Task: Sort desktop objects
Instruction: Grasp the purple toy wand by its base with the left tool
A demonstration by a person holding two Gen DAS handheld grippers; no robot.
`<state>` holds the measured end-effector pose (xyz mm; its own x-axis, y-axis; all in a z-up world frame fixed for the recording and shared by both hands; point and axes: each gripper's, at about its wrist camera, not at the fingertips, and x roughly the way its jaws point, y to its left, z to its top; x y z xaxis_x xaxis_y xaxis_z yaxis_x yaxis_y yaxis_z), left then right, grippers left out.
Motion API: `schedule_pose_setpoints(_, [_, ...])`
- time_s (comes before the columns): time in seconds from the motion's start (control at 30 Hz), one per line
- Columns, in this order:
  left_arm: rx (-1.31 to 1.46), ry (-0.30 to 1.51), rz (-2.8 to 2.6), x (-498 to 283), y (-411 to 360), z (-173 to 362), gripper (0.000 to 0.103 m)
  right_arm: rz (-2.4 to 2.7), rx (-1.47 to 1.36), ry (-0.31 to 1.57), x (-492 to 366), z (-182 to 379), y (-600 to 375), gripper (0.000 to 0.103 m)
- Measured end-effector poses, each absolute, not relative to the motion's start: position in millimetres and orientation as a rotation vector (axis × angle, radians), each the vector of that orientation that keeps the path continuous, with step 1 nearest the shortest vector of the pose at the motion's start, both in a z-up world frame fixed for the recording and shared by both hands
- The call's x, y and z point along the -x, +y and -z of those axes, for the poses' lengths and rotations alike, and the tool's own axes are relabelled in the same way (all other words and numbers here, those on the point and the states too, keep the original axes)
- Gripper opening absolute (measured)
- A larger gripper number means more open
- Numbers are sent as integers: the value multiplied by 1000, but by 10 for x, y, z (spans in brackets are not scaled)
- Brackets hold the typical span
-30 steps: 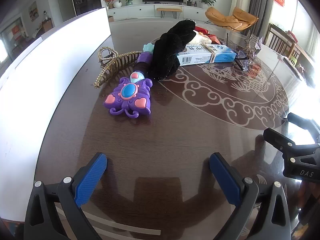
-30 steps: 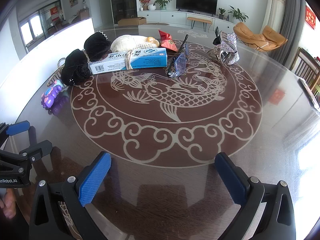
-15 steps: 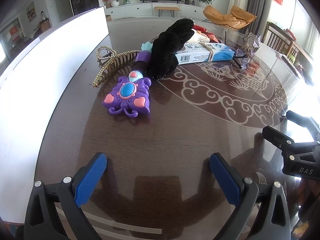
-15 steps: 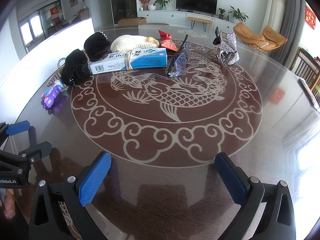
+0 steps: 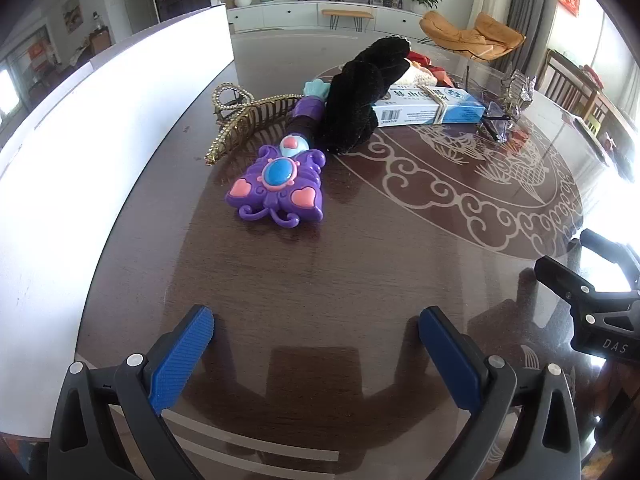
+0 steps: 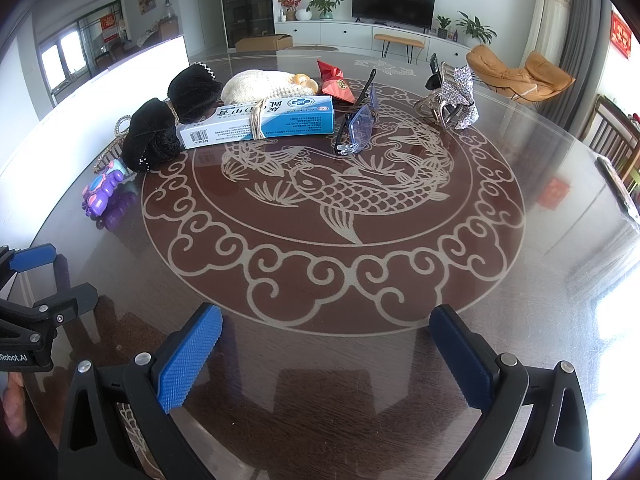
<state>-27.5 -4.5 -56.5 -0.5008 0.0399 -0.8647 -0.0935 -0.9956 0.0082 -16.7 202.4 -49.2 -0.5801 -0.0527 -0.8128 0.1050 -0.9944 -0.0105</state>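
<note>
So going left to right across the round glass-topped table (image 6: 540, 280) from the right wrist view: one purple butterfly toy wand (image 6: 102, 194) at about 9 o'clock near the edge, one gold hair claw (image 6: 110, 150) tucked just behind it, one black velvet bow (image 6: 172, 120) with its two puffs at roughly 10 o'clock, one blue-and-white box (image 6: 260, 120) with a rubber band around it leaning against the bow, one cream knit thing (image 6: 260, 86) behind the box at 11, one red packet (image 6: 334, 82) around 12, one pair of glasses (image 6: 358, 124) just right of the box, and one sparkly silver hair clip (image 6: 452, 98) at about 1 o'clock. That's eight items, all sitting on the far half of the table, nothing picked up. Left gripper (image 5: 316, 354) is spread wide open with nothing between the blue pads, hovering over bare table at the near edge; right gripper (image 6: 326, 354) is the same, wide open and empty. Compared to a second ago, the left wrist view has the wand (image 5: 280, 184) and bow (image 5: 360, 96) a bit lower and bigger in frame, so that gripper has crept slightly forward, while the right view looks basically unchanged.
</note>
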Motion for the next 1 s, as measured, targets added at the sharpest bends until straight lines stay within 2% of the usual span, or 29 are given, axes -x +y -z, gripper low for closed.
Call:
schedule_pose_setpoints(0.47, [1484,-415,-2780,383,-690,484,103,2715,-1393,88,167,492,2023,103])
schedule_pose_setpoints(0.53, [1497,-383,-2788,476,-695,489,103,2715,-1393,88,168,493,2023,103])
schedule_pose_setpoints(0.8, [1428,-66,-2688,939,-401,463,103,2715,-1393,87,170,495,2022,103])
schedule_pose_setpoints(0.93, [1446,-70,-2577,1106,-309,479,103,2715,-1393,87,169,494,2022,103])
schedule_pose_setpoints(1.0, [1465,11,-2581,1157,-224,506,103,2715,-1393,87,168,494,2022,103])
